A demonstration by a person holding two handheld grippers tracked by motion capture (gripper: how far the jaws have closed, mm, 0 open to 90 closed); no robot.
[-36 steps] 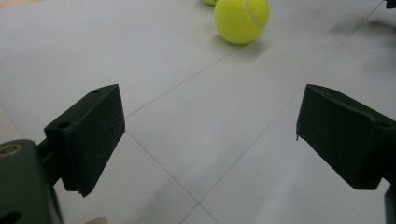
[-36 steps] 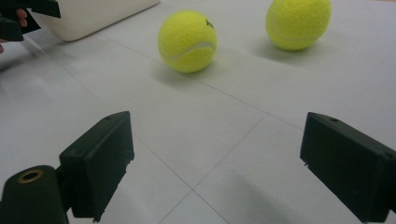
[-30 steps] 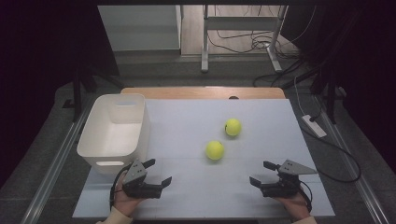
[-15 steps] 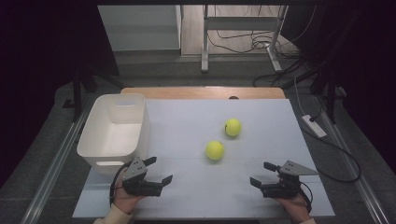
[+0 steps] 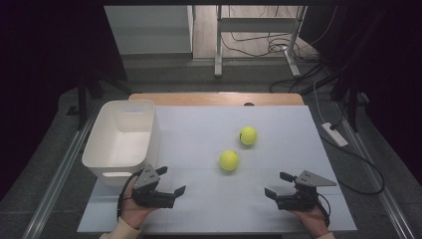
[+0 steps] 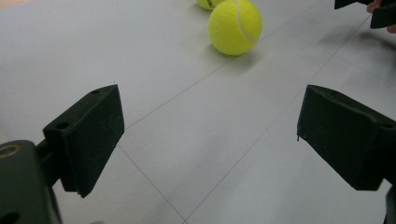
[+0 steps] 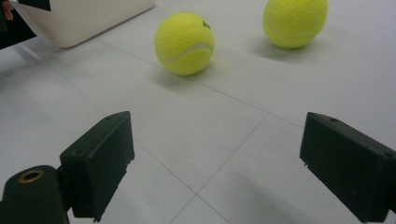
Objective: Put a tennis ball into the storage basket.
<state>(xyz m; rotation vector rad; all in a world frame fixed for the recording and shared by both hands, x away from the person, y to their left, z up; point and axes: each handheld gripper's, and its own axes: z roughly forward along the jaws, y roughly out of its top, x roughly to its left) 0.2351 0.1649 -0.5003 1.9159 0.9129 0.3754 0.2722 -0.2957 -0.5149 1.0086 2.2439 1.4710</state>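
Cropping far ball [image 6: 208, 3] at frame top, near ball [image 6: 235, 26] whole

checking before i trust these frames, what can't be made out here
- Inside of the white bin: in the high view its near wall hides part of the floor.
- Farther tennis ball: cut off by the top edge of the left gripper view.
- Print on the nearer tennis ball: curves out of sight in the right gripper view.
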